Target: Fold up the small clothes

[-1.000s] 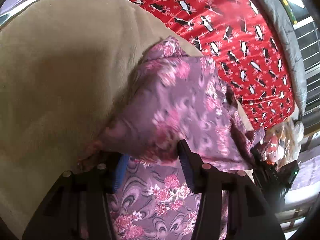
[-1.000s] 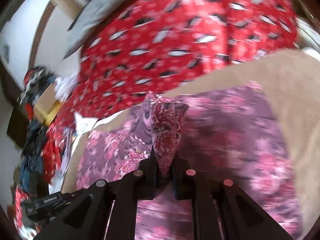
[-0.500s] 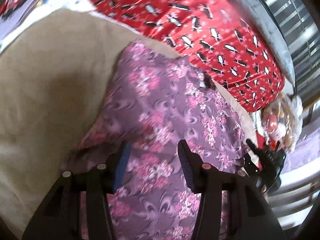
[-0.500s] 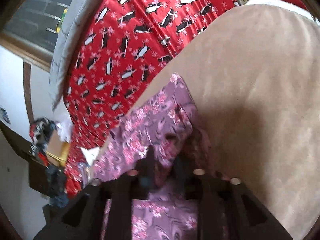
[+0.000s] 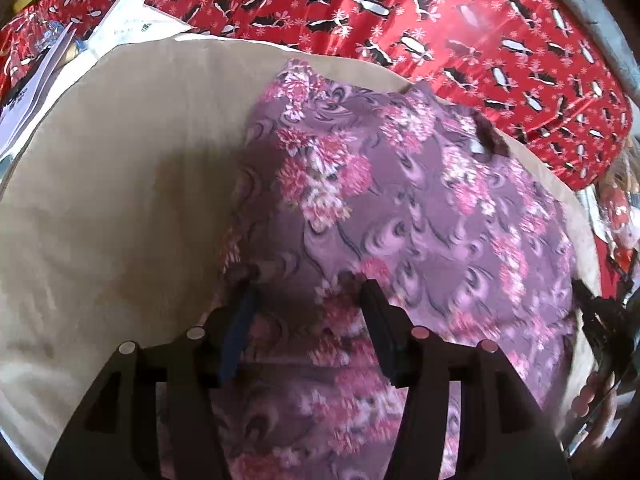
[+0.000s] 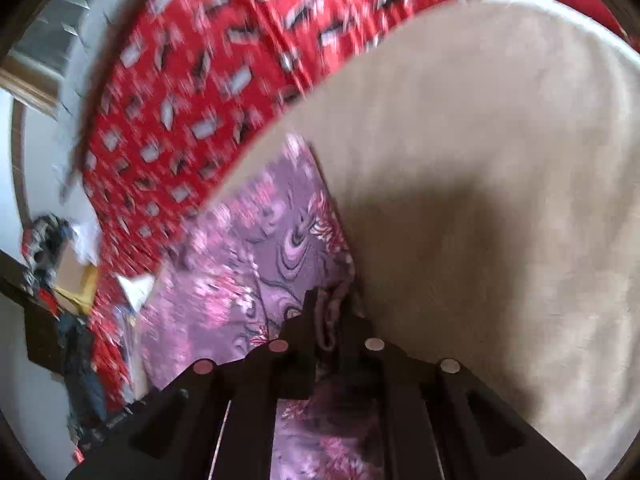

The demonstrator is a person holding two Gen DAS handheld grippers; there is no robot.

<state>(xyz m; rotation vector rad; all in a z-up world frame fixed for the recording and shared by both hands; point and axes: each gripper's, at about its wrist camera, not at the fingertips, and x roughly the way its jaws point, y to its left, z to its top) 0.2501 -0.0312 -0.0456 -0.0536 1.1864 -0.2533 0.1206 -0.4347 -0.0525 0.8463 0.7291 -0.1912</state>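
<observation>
left gripper (image 5: 308,292) spread over garment (image 5: 400,208) | right gripper (image 6: 329,312) pinching edge (blurred) — beige mat (image 6: 480,160) beside

Red penguin-print bedspread (image 6: 192,92) motion-blurred at 11 o'clock; floral garment (image 5: 400,216) cut off at 6 o'clock; its pinched fold (image 6: 330,316) mostly hidden inside right claw (image 6: 329,314).

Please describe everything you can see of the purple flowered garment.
The purple flowered garment is thin, soft-looking cloth printed with pink blossoms and dark swirls. It lies mostly flat on the beige cloth, partly folded, with a straight edge toward the bare beige area. The right gripper is shut on a bunched bit of its edge. The left gripper is open above it, fingers apart.
</observation>
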